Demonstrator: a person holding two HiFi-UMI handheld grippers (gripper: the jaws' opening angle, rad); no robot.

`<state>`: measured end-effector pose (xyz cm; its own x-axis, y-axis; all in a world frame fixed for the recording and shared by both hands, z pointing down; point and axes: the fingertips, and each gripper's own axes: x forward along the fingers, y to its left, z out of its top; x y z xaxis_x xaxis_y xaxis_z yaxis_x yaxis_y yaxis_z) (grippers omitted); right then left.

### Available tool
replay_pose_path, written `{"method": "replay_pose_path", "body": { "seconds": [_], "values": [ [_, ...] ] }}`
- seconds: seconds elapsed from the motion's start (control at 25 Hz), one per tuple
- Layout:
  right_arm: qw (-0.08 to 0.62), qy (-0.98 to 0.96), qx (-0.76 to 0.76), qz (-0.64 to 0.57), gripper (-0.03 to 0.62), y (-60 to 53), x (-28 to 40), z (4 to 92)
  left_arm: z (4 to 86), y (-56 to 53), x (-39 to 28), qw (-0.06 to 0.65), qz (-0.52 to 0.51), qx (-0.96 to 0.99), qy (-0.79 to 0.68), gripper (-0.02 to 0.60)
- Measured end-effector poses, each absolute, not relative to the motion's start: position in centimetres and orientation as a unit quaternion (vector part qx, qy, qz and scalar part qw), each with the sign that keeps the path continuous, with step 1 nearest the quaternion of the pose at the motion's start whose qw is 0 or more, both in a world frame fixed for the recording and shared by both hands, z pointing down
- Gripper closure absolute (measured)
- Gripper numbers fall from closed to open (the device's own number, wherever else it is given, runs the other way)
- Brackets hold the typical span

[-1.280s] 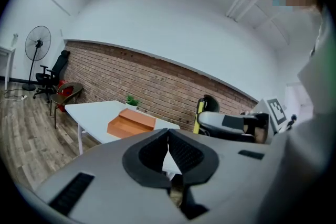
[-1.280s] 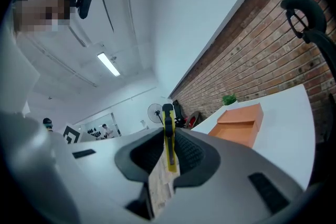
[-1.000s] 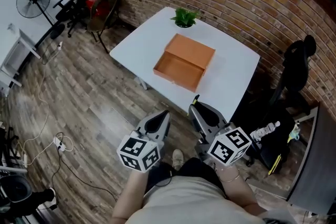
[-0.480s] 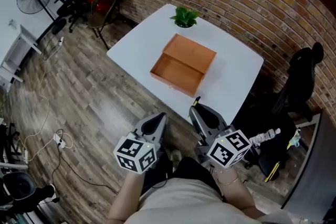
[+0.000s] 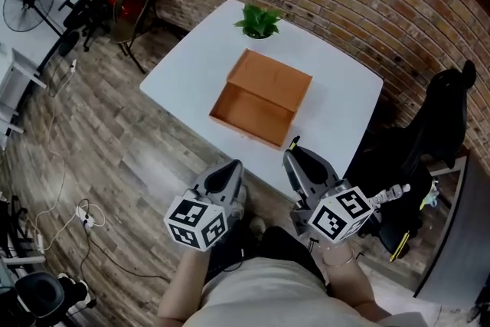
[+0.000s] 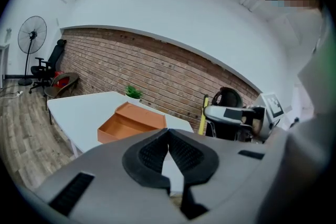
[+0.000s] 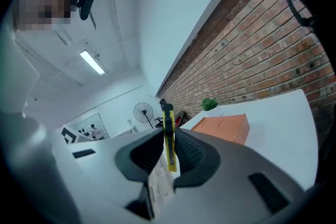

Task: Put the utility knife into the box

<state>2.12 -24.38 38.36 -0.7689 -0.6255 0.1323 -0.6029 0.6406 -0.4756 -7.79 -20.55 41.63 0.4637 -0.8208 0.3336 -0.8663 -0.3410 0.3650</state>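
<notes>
An open orange box (image 5: 260, 99) lies on the white table (image 5: 191, 73), its lid folded back toward the brick wall. My right gripper (image 5: 294, 155) hangs short of the table's near edge, shut on a yellow utility knife (image 7: 168, 134) that stands upright between the pads, its tip (image 5: 295, 142) poking out above the jaws. My left gripper (image 5: 230, 173) is beside it on the left, over the floor, shut with nothing in it. From the left gripper view the box (image 6: 131, 122) lies ahead on the table, and the right gripper (image 6: 233, 113) shows at the side with the knife (image 6: 203, 115).
A small potted plant (image 5: 258, 20) stands at the table's far edge behind the box. A brick wall runs behind the table. Black office chairs (image 5: 452, 103) are at the right, a folding chair (image 5: 130, 8) and a fan (image 5: 27, 0) at the left. Cables (image 5: 80, 214) lie on the wood floor.
Both grippers have moved toward the table; the table and box now sit closer and more central in the head view. The knife stays gripped in the right gripper.
</notes>
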Motion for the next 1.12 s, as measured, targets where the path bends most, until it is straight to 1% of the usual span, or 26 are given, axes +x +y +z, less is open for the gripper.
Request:
{"method": "replay_pose_path", "body": {
  "seconds": [0.16, 0.56, 0.92, 1.12],
  "values": [
    [-0.011, 0.906, -0.349, -0.241, 0.534, -27.6, 0.5, 39.7, 42.8, -23.6, -9.5, 0.263, 0.048, 0.819, -0.508, 0.575],
    [-0.163, 0.909, -0.339, -0.182, 0.534, -36.0, -5.3, 44.2, 48.0, -30.6, -13.5, 0.312, 0.070, 0.817, -0.480, 0.575],
    [-0.335, 0.883, -0.300, -0.132, 0.534, -39.6, -8.9, 50.5, 52.2, -32.8, -16.3, 0.355, 0.086, 0.806, -0.466, 0.575],
    [-0.415, 0.862, -0.268, -0.115, 0.534, -39.9, -10.4, 53.7, 54.1, -32.5, -17.4, 0.358, 0.111, 0.806, -0.458, 0.575]
  ]
}}
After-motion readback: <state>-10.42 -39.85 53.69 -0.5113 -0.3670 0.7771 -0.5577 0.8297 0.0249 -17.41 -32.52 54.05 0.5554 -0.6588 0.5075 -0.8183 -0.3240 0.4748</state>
